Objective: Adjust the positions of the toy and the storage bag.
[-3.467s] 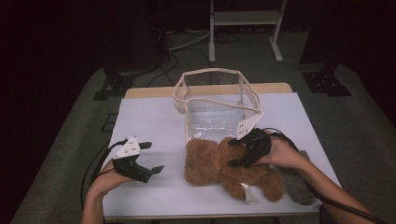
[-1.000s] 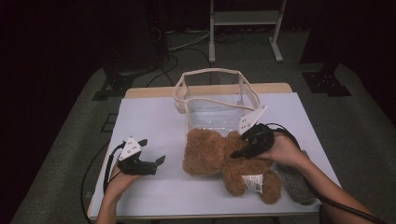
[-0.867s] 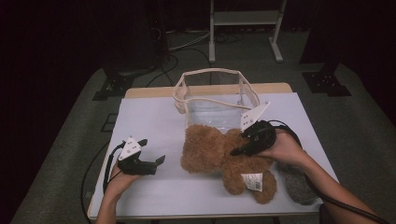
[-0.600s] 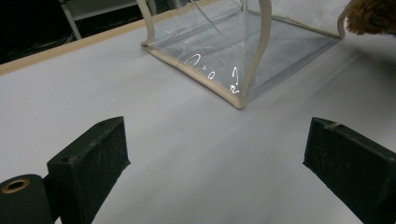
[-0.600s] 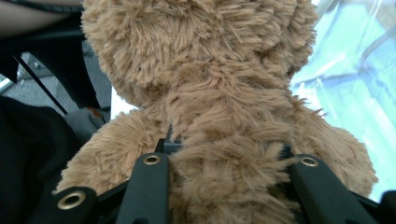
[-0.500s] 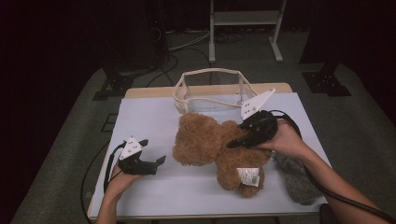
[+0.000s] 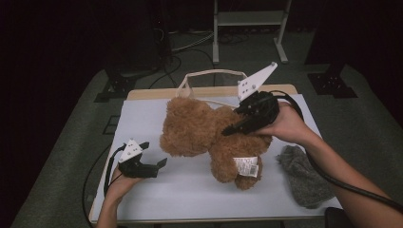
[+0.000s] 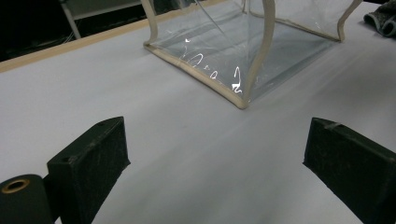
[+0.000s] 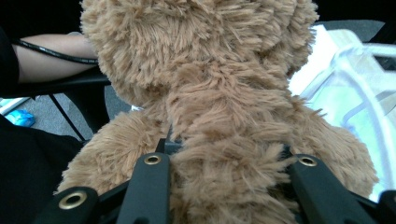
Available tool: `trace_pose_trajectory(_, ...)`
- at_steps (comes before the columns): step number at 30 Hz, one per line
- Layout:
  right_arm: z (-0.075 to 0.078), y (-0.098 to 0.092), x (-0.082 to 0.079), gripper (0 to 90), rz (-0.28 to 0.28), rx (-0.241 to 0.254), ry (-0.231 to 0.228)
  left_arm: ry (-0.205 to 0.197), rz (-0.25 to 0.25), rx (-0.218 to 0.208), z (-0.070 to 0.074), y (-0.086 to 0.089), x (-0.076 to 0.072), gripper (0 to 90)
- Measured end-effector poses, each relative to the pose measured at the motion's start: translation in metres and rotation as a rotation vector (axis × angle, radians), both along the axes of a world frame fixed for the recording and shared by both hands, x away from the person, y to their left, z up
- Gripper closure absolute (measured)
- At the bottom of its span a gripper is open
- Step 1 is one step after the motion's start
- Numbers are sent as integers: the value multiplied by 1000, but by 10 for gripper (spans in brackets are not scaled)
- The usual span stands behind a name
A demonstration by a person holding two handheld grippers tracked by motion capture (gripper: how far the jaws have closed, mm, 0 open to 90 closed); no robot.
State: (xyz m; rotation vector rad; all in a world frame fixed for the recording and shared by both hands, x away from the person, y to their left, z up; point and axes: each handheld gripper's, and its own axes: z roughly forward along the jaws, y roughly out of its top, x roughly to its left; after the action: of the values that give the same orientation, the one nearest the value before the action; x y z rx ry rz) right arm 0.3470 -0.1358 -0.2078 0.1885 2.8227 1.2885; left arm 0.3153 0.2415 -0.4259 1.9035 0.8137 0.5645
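Observation:
A brown teddy bear (image 7: 199, 130) hangs above the white table (image 7: 190, 194), head to the left and a white label on its lower leg. My right gripper (image 7: 233, 129) is shut on its body, and in the right gripper view both jaws press into the fur of the bear (image 9: 210, 93) around my right gripper (image 9: 224, 154). A clear bag with beige trim (image 7: 209, 76) stands behind the bear, partly hidden by it. My left gripper (image 7: 159, 164) rests open at the front left. In the left gripper view, my left gripper (image 8: 215, 154) faces the clear bag (image 8: 243, 51) with nothing between its jaws.
A grey knitted cloth (image 7: 304, 173) lies at the table's right front, and its edge shows beyond the bag (image 8: 383, 18). A metal stand (image 7: 247, 19) and cables sit on the floor behind the table. Dark floor surrounds the table.
My right gripper has risen with the bear, lifting it off the table and up toward the bag. The left gripper has stayed where it was.

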Motion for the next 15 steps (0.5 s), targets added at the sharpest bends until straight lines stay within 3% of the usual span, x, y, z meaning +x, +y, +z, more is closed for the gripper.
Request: trace_pose_trajectory(15, 85, 14, 27, 635, -23, -17, -44, 0, 5, 4, -2, 2, 2, 57)
